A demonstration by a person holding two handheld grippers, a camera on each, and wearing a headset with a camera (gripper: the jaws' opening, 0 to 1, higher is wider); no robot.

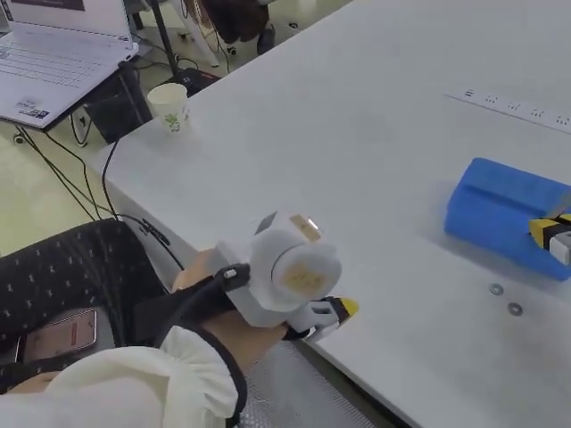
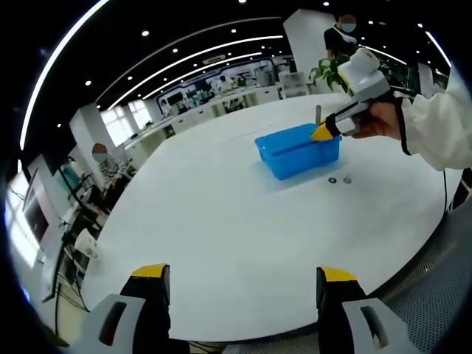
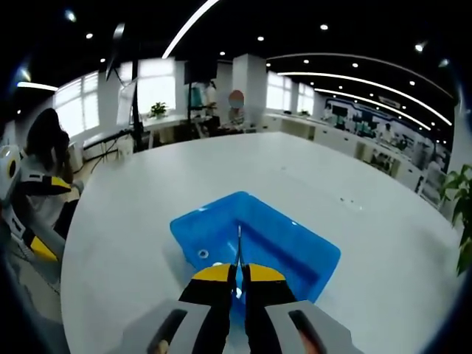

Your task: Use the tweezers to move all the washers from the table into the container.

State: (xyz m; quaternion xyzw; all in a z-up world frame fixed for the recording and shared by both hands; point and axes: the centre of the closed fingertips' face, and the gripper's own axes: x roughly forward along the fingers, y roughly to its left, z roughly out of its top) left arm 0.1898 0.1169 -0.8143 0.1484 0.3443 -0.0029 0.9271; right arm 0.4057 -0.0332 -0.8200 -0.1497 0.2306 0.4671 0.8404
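Right tool (image 3: pixel 237 274) being clamped on tweezers (image 3: pixel 238 247), container (image 3: pixel 291 243) beneath | left tool (image 2: pixel 243 273) being held open | washers (image 1: pixel 496 289) likely light, slick: rim-pinch advised.

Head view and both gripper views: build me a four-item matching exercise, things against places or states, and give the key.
Things
1. paper cup
2. tweezers
3. two washers
4. left claw

Places or states
A. open, holding nothing
B. clamped in the right claw, over the blue container
C. near the table's corner
D. on the table, near the blue container

Pairs: 1-C, 2-B, 3-D, 4-A
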